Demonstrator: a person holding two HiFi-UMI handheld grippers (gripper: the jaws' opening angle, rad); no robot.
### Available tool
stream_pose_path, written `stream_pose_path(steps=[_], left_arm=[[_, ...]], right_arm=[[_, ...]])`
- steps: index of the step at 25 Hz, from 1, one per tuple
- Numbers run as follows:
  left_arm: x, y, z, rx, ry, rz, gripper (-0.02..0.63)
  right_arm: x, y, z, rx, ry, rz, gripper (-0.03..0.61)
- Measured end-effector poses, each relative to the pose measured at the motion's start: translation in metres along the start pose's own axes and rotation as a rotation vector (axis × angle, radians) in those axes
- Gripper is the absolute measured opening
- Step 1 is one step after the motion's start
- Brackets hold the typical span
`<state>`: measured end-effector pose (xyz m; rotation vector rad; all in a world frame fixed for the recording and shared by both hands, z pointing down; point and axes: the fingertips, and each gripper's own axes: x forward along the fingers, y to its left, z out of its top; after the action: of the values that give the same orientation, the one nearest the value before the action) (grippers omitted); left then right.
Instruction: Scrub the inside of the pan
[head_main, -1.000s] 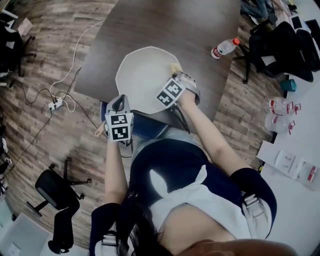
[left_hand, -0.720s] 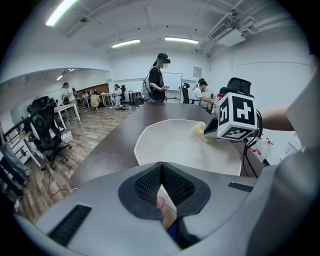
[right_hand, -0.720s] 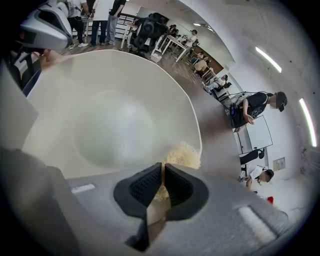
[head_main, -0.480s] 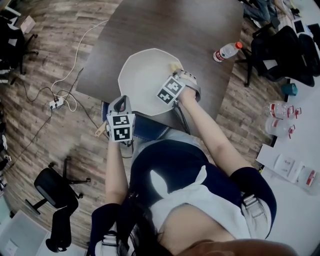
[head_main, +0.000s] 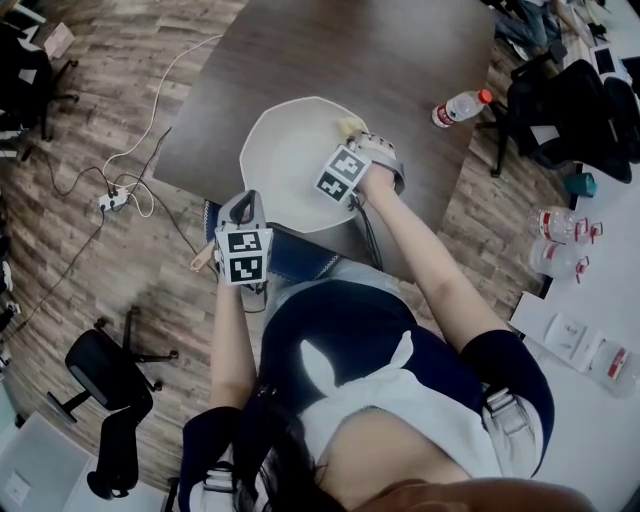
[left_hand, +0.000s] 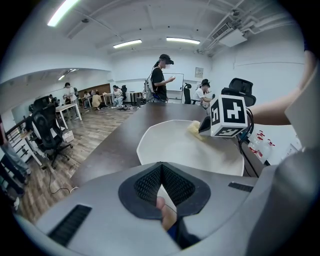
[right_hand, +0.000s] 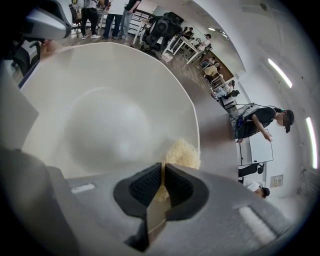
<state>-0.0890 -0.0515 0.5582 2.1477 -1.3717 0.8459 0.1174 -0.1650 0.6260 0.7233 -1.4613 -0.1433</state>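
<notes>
Nearest the person, at the table's (head_main: 400, 60) near edge, the left gripper (head_main: 240, 205) has its fingers (left_hand: 145, 184) shut tight on the pan's tan handle (head_main: 201, 262), whose end sticks out beside the gripper, above the wood floor. Just beyond it, the white pan (head_main: 285, 160) with an angular rim sits on the dark brown table, its inside pale and bare. Over the pan's right side the right gripper (head_main: 352, 140) tilts downward, its fingers (right_hand: 142, 187) clamped on a pale yellow fibrous scouring pad (right_hand: 183, 152); the pad lies against the inner wall just under the far right rim. Farther right, well apart from the pan, a plastic water bottle (head_main: 458, 108) with a red cap lies on the table near its edge.
</notes>
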Motion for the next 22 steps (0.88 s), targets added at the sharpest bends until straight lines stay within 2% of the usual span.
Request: stream_pose_path(steps=[6,22], left_arm=[[0.002,0.003,-0.003,-0.008,-0.001,0.007,0.005],[0.003,0.006,-0.006,-0.005,-0.011,0.001,0.005]], right_arm=[[0.006,-0.009,0.013,0.0,0.002,0.017,0.018],[0.021,-0.024,0.057,0.112,-0.055,0.08,0.018]])
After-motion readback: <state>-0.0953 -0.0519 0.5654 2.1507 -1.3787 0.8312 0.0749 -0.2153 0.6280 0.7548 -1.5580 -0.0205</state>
